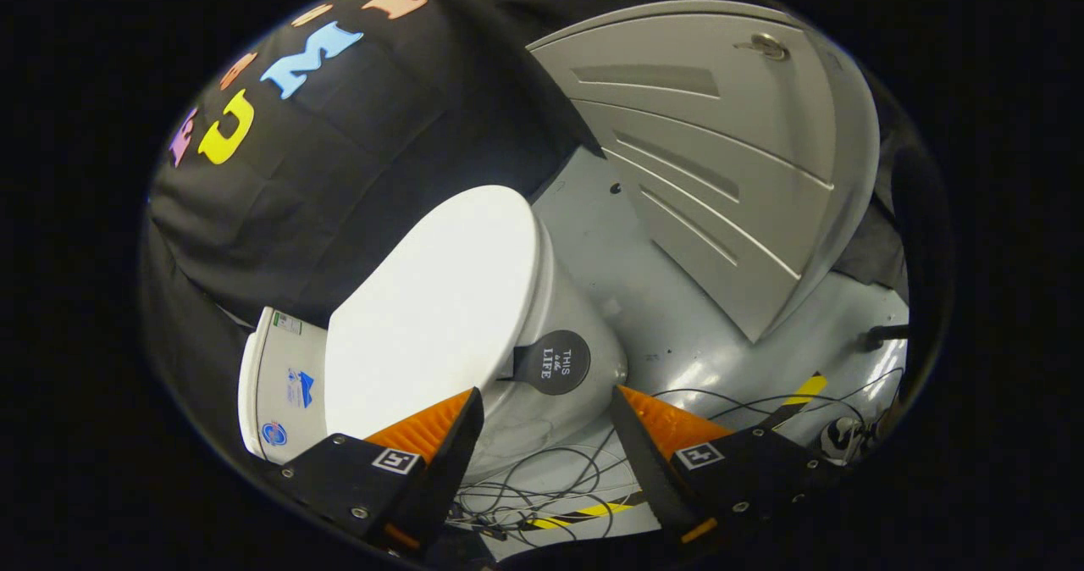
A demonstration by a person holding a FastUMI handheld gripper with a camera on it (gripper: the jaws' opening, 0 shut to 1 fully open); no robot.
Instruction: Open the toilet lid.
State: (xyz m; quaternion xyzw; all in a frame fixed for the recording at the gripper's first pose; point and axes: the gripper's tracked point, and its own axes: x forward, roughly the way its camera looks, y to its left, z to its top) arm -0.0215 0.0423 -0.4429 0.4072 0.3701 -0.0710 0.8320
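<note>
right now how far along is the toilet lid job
Done: nothing yet. The white lid lies flat and closed on the toilet bowl. In hand: the gripper is lined up with its jaws open, and the round dark tab at the lid's front edge sits just ahead, between them, not gripped. Left: close on the tab and swing the lid up toward the tank.

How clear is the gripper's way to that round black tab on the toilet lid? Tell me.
Probably clear. The gripper is open, and the round black tab on the closed toilet lid sits just ahead, between the fingers, with nothing in front of it.
</note>
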